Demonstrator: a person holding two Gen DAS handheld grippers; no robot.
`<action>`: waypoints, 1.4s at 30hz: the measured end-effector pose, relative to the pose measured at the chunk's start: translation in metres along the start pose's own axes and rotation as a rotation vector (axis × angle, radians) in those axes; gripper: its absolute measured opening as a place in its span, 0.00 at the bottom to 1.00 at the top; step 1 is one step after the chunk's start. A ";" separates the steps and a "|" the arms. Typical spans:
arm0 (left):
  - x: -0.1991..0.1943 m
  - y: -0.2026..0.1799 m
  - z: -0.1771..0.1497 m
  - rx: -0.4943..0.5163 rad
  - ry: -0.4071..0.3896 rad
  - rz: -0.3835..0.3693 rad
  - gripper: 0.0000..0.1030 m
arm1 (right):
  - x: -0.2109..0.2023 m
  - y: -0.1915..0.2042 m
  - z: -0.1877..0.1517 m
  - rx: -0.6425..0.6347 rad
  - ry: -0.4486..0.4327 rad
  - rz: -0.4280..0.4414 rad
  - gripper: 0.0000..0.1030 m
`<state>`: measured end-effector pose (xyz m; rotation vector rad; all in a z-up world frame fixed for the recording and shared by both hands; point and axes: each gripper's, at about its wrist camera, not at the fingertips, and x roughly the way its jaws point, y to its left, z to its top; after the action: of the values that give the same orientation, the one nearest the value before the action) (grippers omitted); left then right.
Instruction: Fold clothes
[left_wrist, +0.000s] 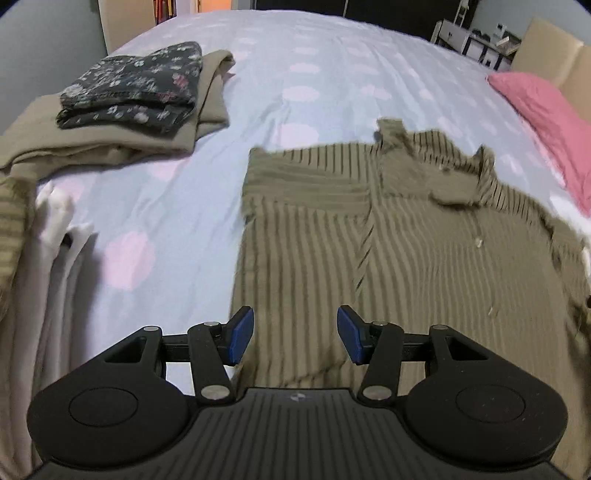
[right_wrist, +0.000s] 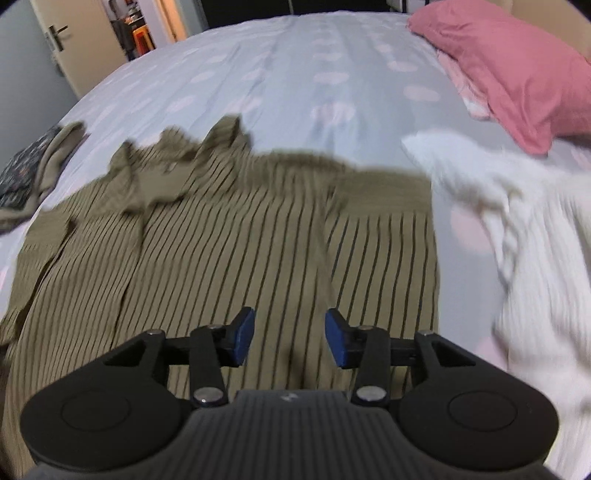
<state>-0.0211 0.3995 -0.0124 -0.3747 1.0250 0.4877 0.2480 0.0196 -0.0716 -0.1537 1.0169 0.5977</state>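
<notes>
Underneath everything, a bed (left_wrist: 314, 74) in pale blue sheeting with soft pink spots, running back to the far wall

Spread flat across its near half, an olive striped shirt (left_wrist: 388, 240), collar end away from the cameras and rumpled, one sleeve folded in over the chest on the left side; hem close under both tools

Just right of the shirt in the right wrist view, a white ribbed garment (right_wrist: 535, 258), loose and blurred, touching or nearly touching the shirt's edge — cannot tell which

Beyond that at the bed's right side, a pink pillow (right_wrist: 517, 74), well apart from the shirt

Back left in the left wrist view, a folded stack: a beige garment (left_wrist: 92, 144) below, a dark floral piece (left_wrist: 133, 88) on top, separated from the shirt by bare sheet

Along the left edge, more pale cloth (left_wrist: 48, 277) hanging in folds, near the left tool but not between its fingers

Left gripper (left_wrist: 295, 338) hovering over the shirt's lower left edge, blue pads spread wide, nothing held

Right gripper (right_wrist: 290, 338) above the shirt's lower middle, pads likewise parted and empty — striped fabric showing through the gap
</notes>
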 end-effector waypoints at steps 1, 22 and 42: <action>0.001 0.002 -0.007 0.007 0.012 0.010 0.47 | -0.005 0.005 -0.011 -0.016 0.013 -0.006 0.45; -0.029 -0.022 -0.095 0.093 0.093 -0.004 0.46 | -0.081 0.011 -0.182 -0.189 0.274 0.039 0.43; -0.031 -0.110 -0.141 0.168 0.102 -0.190 0.46 | -0.092 0.160 -0.281 -0.615 0.196 0.343 0.31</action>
<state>-0.0745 0.2289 -0.0441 -0.3453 1.1085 0.2118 -0.0845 0.0064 -0.1206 -0.5960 1.0284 1.2203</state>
